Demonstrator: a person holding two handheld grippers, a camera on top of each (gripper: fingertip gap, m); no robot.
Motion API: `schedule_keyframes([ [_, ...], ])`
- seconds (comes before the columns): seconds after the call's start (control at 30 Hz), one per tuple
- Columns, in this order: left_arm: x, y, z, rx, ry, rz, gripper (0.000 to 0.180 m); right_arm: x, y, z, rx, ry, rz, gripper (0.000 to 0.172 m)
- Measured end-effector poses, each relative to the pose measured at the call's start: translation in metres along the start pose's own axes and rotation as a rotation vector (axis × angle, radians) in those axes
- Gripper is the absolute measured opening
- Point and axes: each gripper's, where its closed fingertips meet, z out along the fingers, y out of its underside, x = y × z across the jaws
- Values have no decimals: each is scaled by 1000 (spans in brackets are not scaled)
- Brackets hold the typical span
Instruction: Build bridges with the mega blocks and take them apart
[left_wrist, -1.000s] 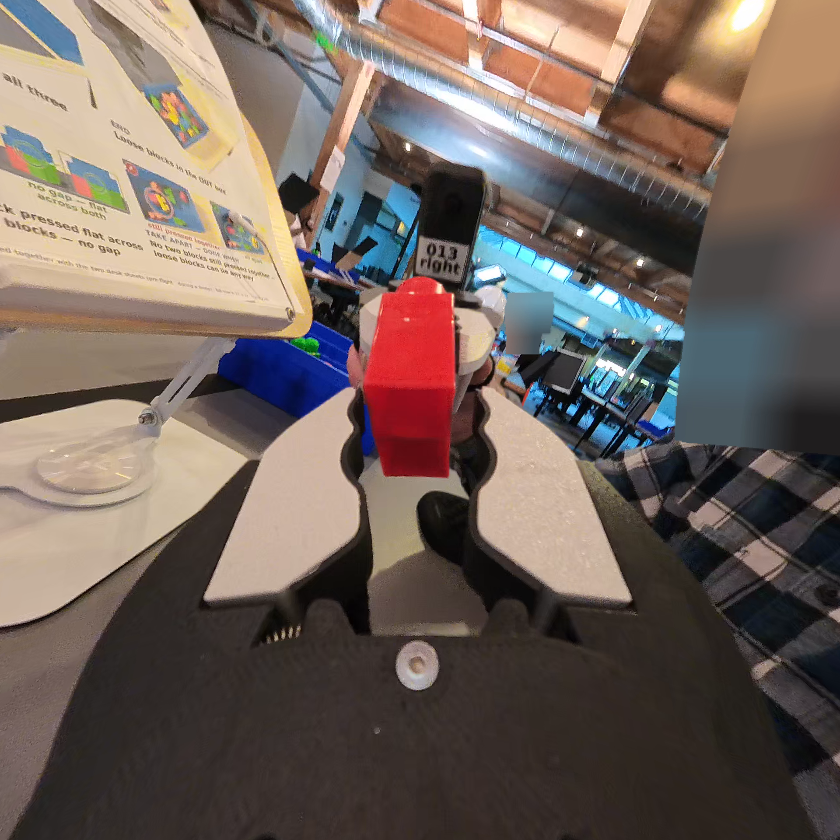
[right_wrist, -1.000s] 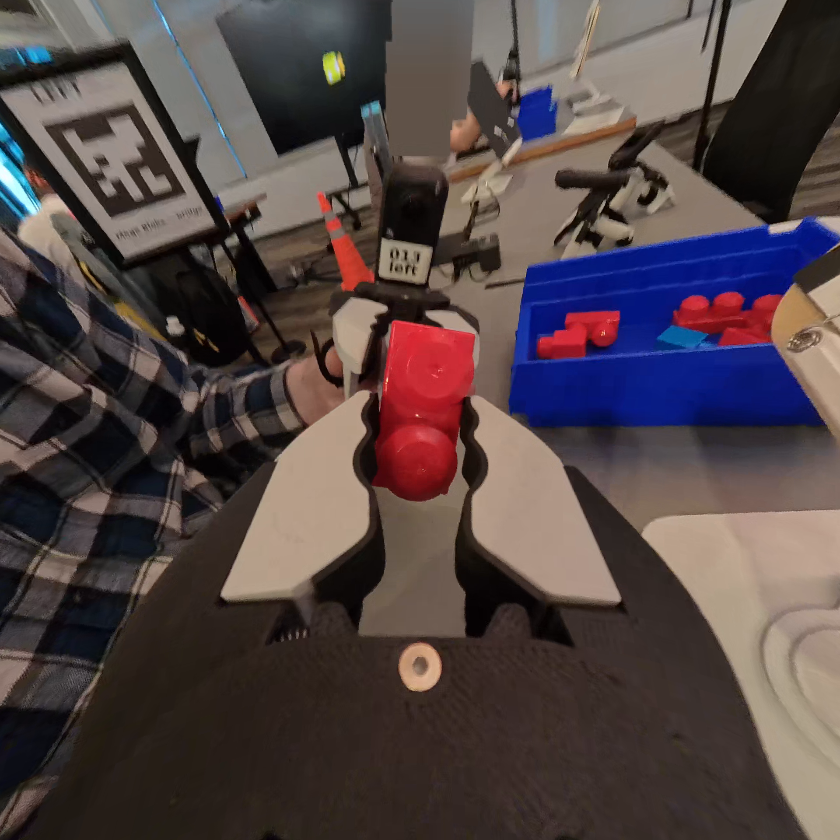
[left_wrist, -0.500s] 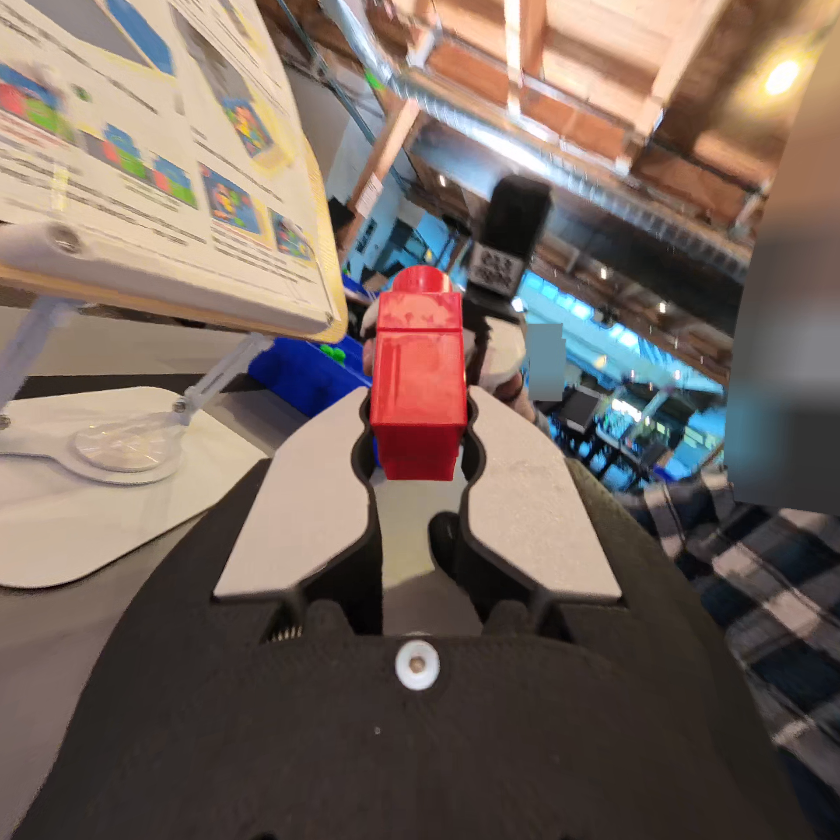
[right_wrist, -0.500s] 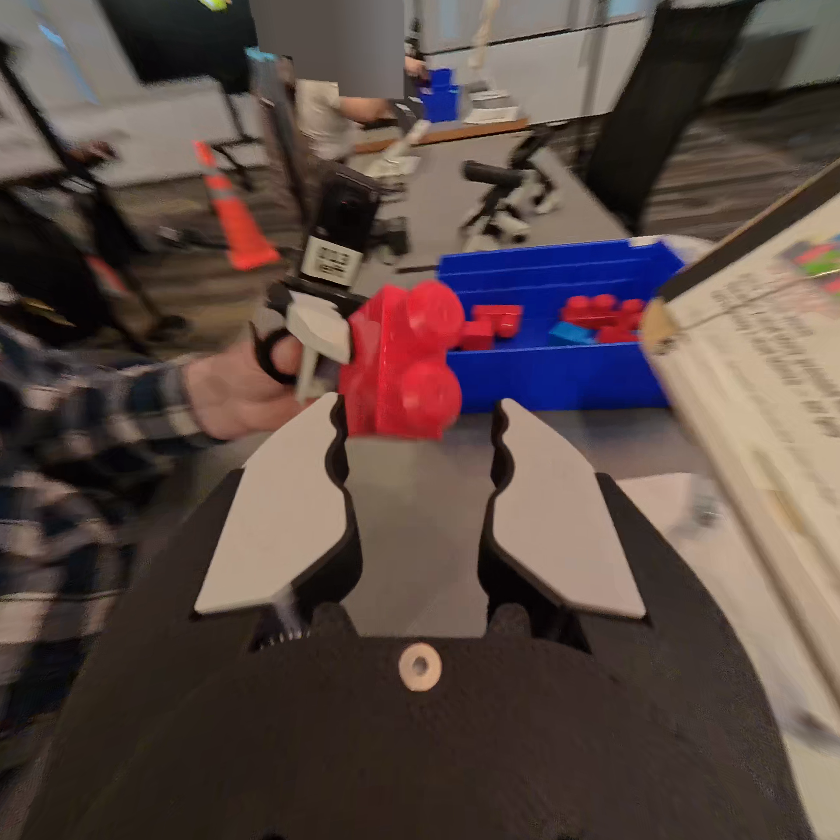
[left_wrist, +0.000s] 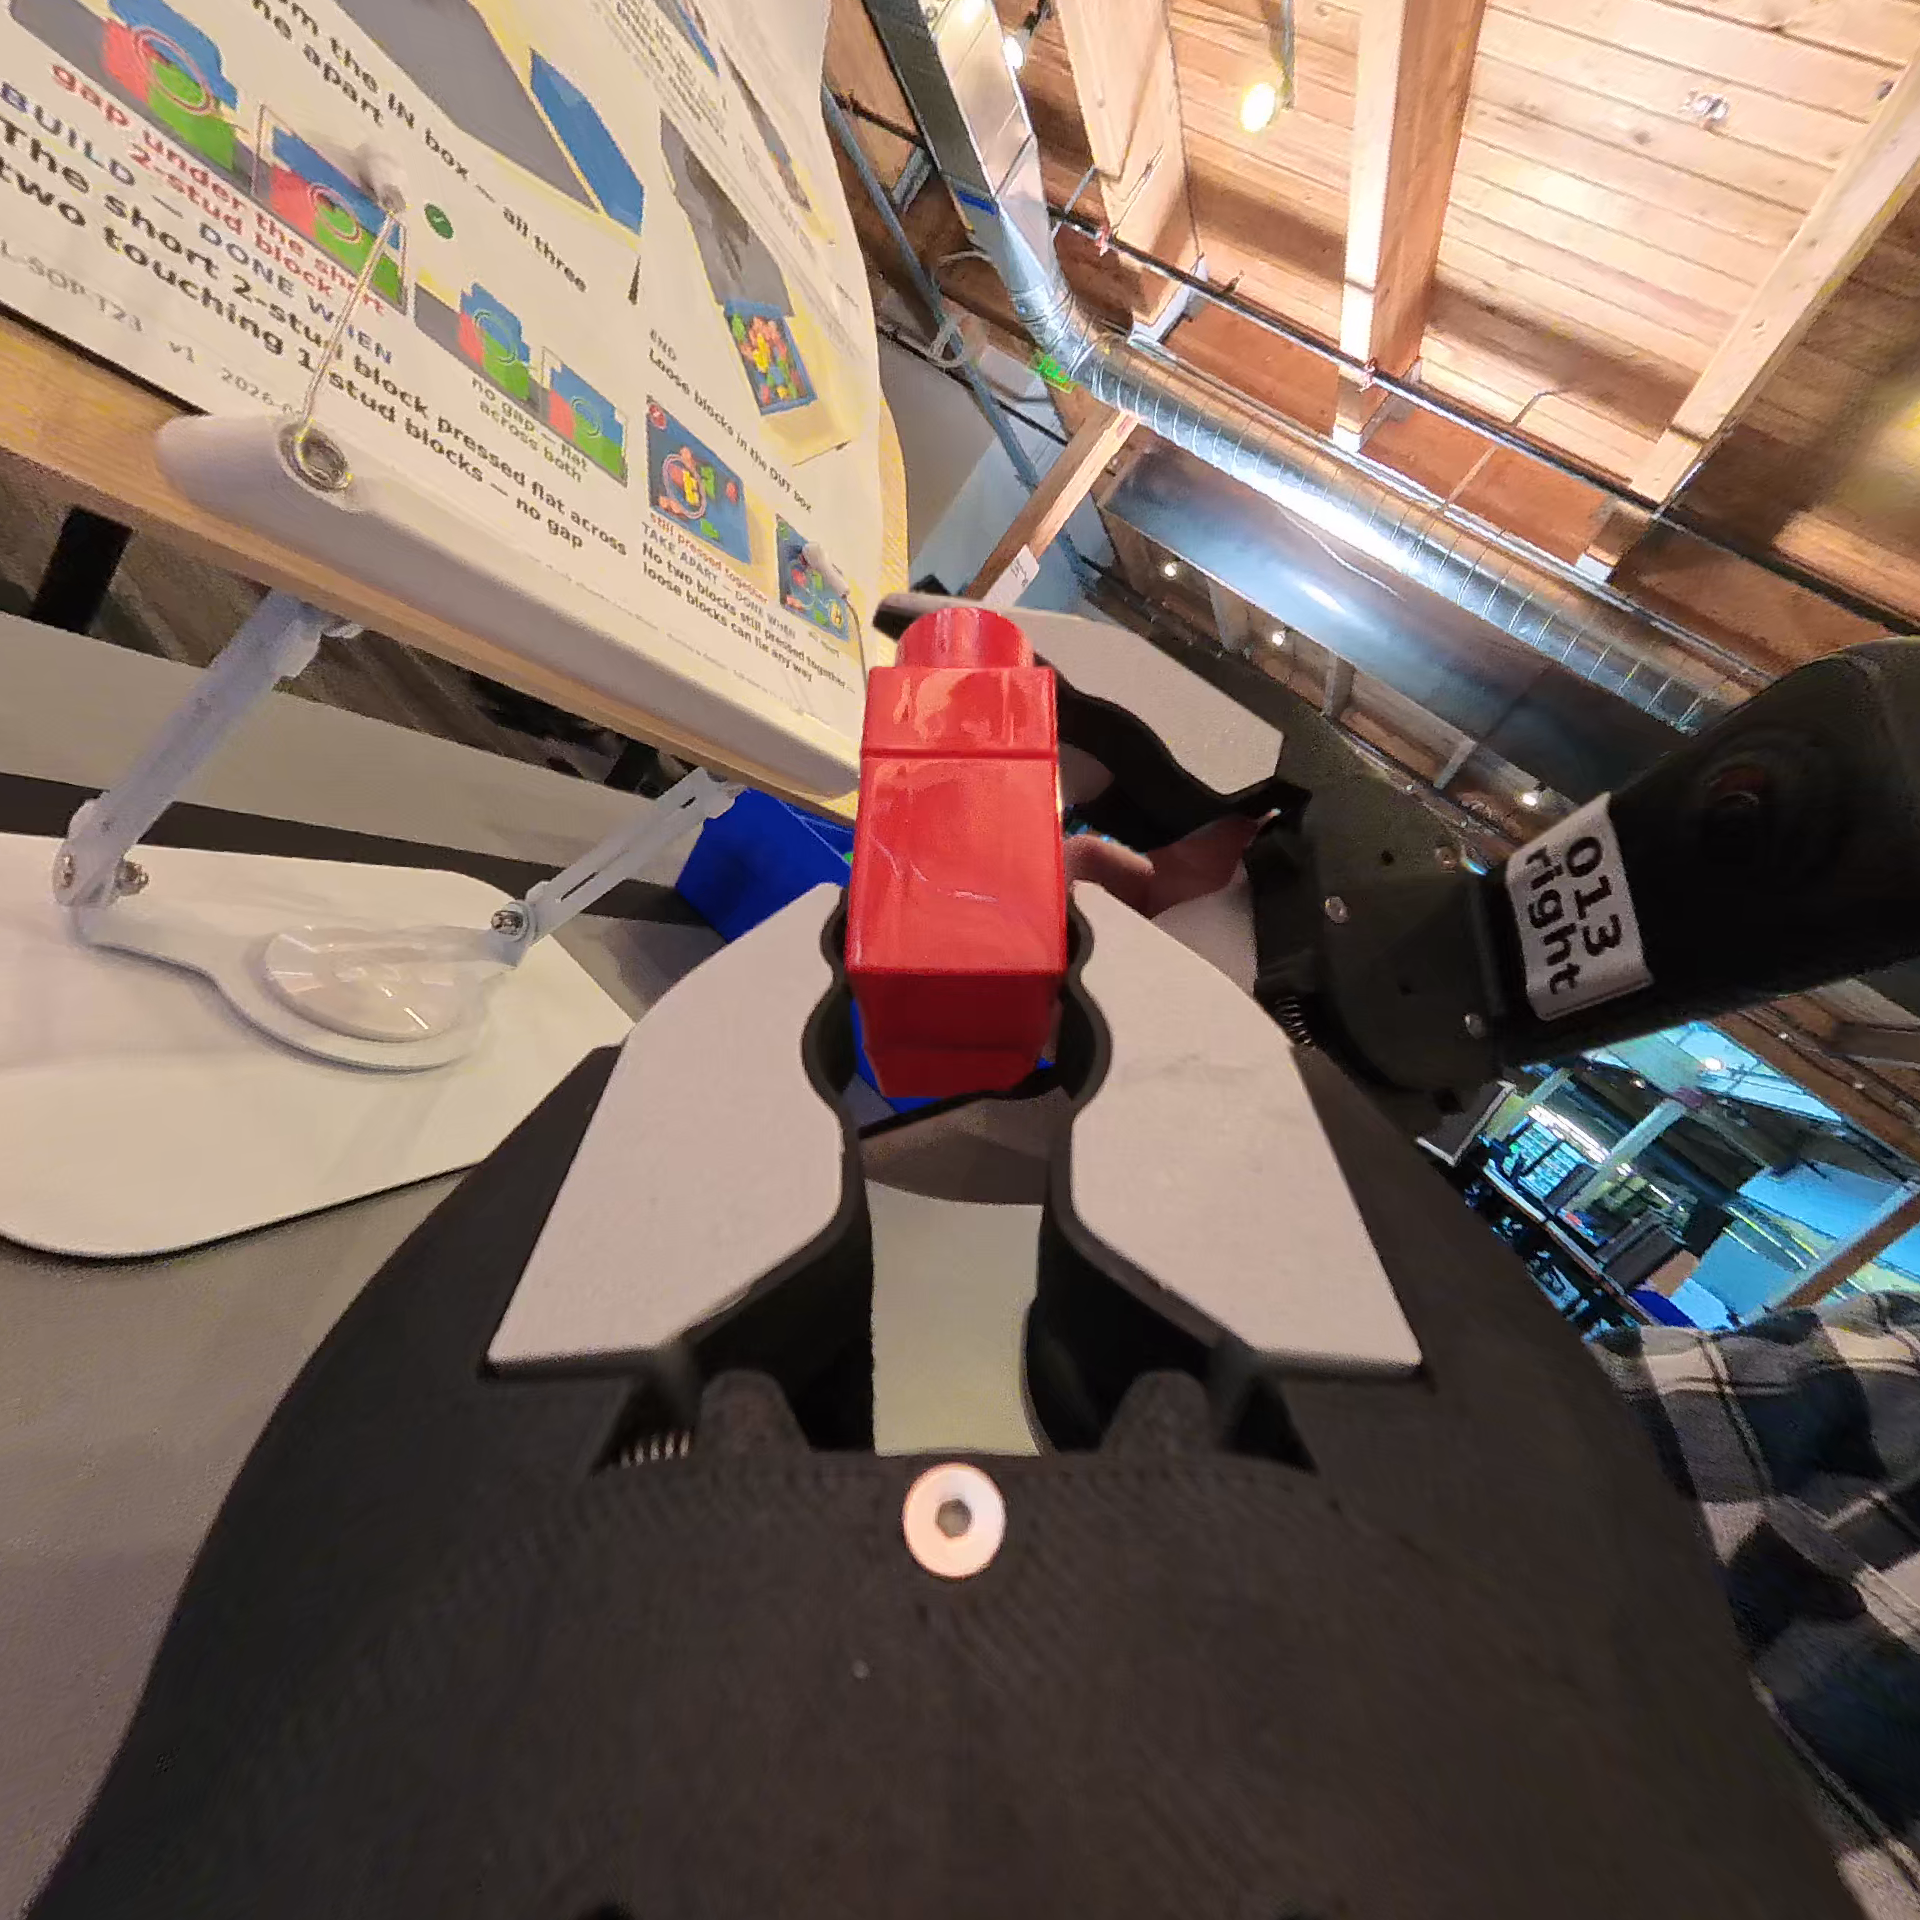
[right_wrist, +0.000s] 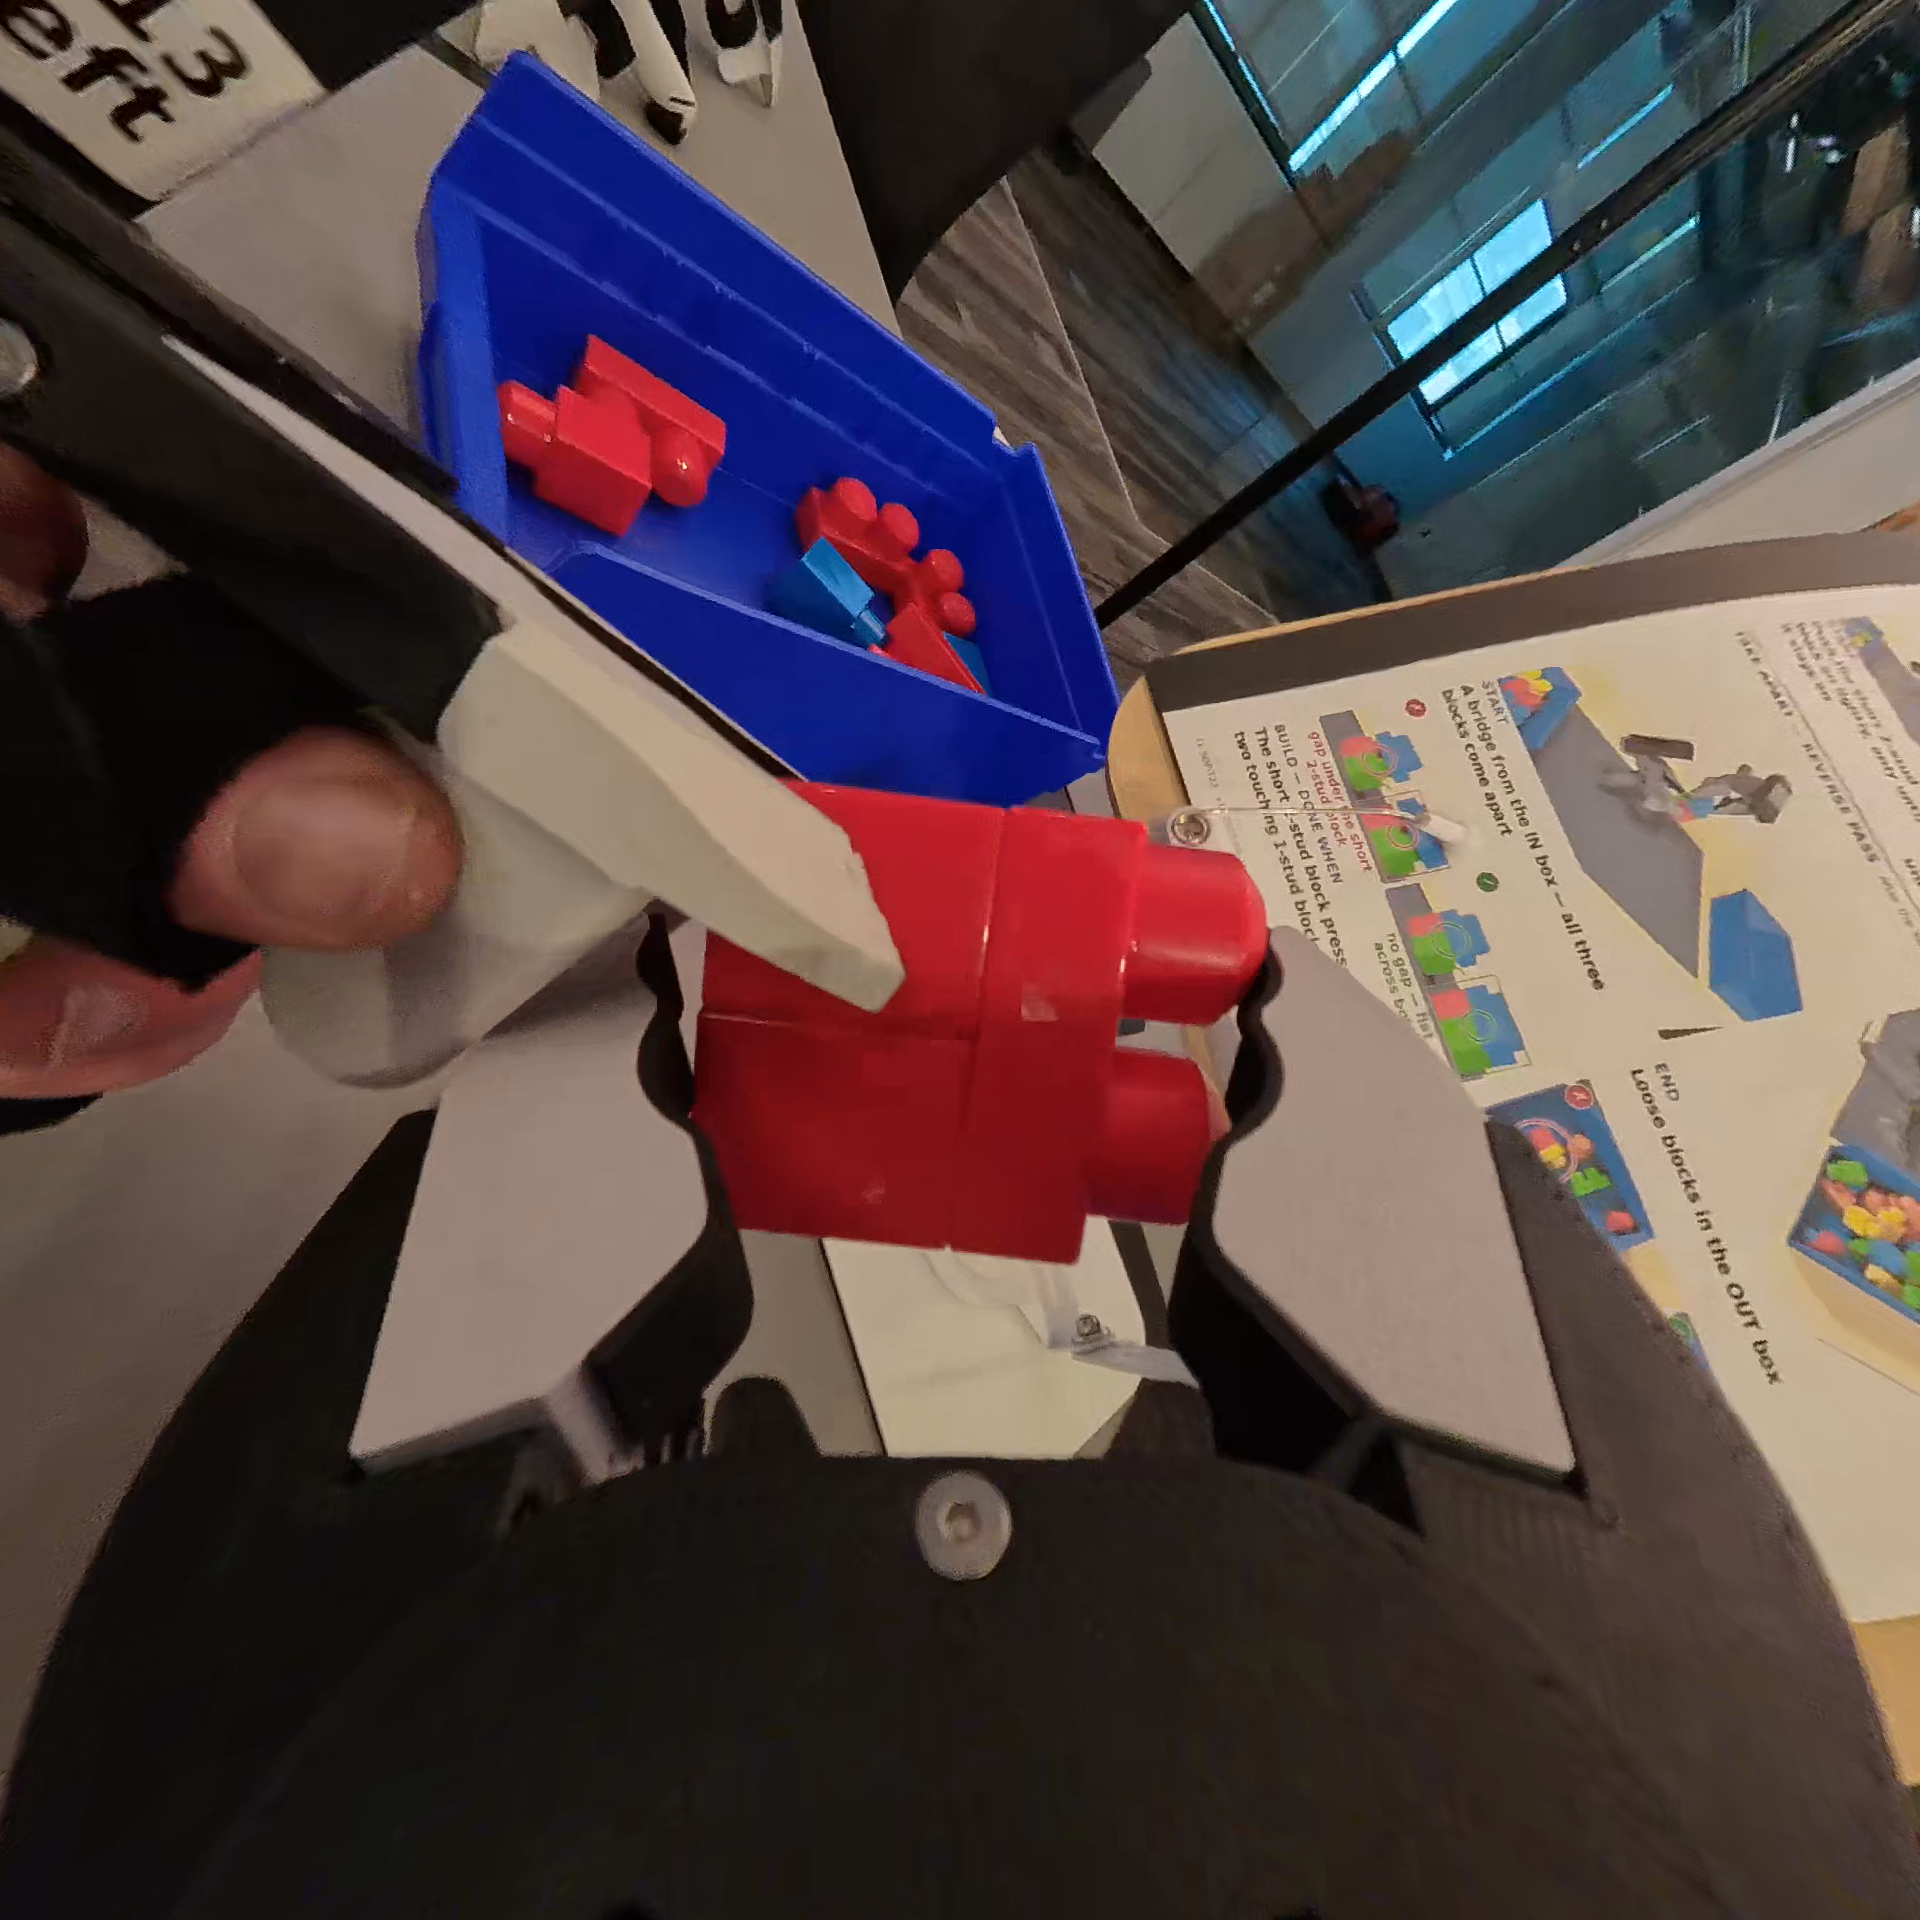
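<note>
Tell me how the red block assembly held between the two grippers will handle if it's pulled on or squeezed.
The red block assembly looks like rigid moulded plastic, so it should keep its shape under the left gripper. Its glossy faces reflect light, so it may slip if held lightly. Visible seams between pieces suggest it will likely split there when pulled, rather than bend.

Left gripper clamped tight — right gripper spread wide, facing it
</note>
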Motion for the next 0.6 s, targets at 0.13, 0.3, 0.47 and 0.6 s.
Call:
schedule_keyframes([
  [0.13, -4, 3, 1, 53, -37, 12, 34, -1, 9, 2, -58, 2, 12, 100],
  [0.3, 0, 4, 2, 53, -14, 38, 35, 0, 8, -1, -30, -17, -10, 99],
  [0.47, 8, -4, -2, -19, 31, 100, 40, 3, 21, -6, -64, -67, -221, 99],
  [0.6, 12, 5, 6, -173, 13, 170, 46, -8, 14, -10, -46, -87, -410, 98],
])
